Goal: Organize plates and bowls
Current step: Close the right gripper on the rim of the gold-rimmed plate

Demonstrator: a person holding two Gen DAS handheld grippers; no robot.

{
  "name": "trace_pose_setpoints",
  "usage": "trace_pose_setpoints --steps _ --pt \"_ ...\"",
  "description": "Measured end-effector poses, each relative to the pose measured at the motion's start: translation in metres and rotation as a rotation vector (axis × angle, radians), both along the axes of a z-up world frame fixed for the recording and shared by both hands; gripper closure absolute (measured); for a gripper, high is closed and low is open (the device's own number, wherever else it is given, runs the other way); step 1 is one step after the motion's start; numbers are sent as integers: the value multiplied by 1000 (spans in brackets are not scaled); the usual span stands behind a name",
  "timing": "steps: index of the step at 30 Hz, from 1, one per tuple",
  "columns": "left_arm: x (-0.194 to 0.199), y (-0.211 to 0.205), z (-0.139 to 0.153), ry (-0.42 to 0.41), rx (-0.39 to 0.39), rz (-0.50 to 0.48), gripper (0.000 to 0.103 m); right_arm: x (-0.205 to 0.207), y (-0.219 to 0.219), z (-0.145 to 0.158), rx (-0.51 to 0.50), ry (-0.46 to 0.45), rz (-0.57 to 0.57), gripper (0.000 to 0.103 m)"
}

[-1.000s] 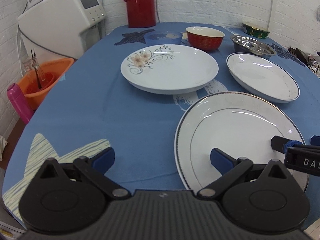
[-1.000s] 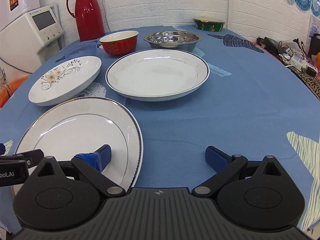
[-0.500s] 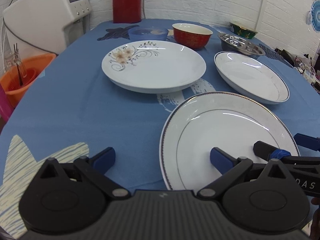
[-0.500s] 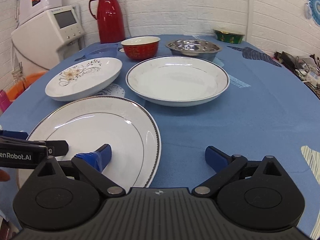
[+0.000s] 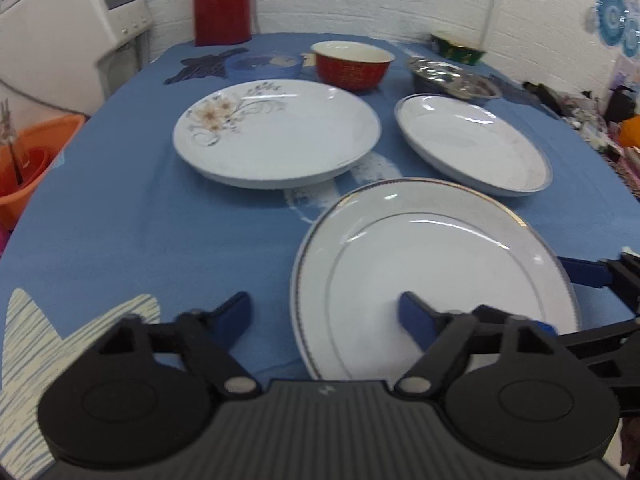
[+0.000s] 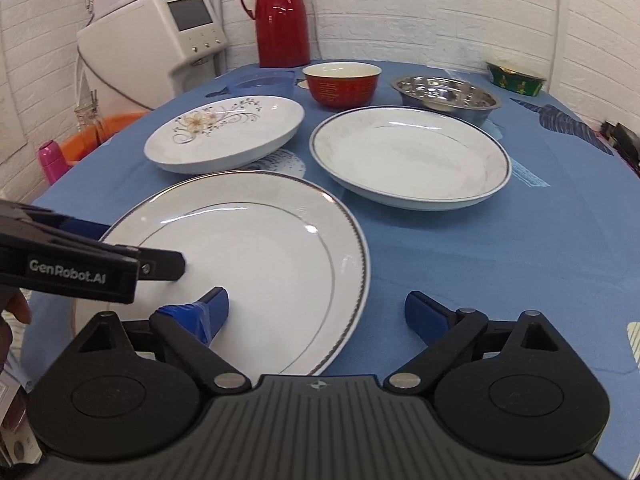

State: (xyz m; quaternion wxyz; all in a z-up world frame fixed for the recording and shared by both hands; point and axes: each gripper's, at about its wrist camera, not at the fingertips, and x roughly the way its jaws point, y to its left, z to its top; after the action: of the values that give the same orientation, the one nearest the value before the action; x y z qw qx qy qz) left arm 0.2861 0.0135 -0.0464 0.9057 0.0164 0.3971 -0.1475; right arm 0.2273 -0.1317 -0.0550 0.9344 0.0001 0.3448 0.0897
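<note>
Both grippers sit low at the near edge of the table (image 6: 460,240), over a blue cloth with pale striped patches. Left gripper (image 5: 326,314): jaws spread wide, holding nothing; its left finger over bare cloth, its right finger over the near rim of the gold-rimmed plate (image 5: 436,276). Right gripper (image 6: 316,310): jaws likewise spread, empty; left finger above the same plate's well, right finger over open cloth. In the right wrist view the left gripper's black arm reaches in from the left across the plate's near-left rim; whether any finger touches the glaze cannot be told. The plate is flat, glossy white, wide-lipped, with a thin inner ring. Behind it, apart: the floral plate (image 6: 224,136), shallow, to the left, and the blue-rimmed deep plate (image 6: 412,156) to the right, a strip of cloth between all three. Further back, a red bowl (image 6: 342,84) with cream lining, a dimpled steel bowl (image 6: 446,96), a low blue dish (image 6: 264,82), a green bowl (image 6: 516,78) by the wall. Red thermos (image 6: 282,14) at the far edge. Widest clear cloth lies right of the plates. Left wrist view slightly blurred.
</note>
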Motion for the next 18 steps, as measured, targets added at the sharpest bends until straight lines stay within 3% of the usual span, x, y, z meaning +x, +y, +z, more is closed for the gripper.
trace_pose_setpoints --steps 1,3,5,8,12,18 --pt "-3 -5 2 -6 9 -15 52 -3 3 1 9 -13 28 45" --pt "-2 -5 1 -24 6 -9 55 -4 6 3 11 -16 22 49" --pt "1 3 1 -14 -32 7 73 -5 8 5 21 -5 5 51" --pt "-1 14 6 -14 -13 36 74 -9 18 10 76 18 14 51" --pt "-13 48 17 -34 -5 97 73 -11 50 16 83 -40 54 51" --pt "-17 101 17 -43 19 220 73 10 99 13 107 -49 150 51"
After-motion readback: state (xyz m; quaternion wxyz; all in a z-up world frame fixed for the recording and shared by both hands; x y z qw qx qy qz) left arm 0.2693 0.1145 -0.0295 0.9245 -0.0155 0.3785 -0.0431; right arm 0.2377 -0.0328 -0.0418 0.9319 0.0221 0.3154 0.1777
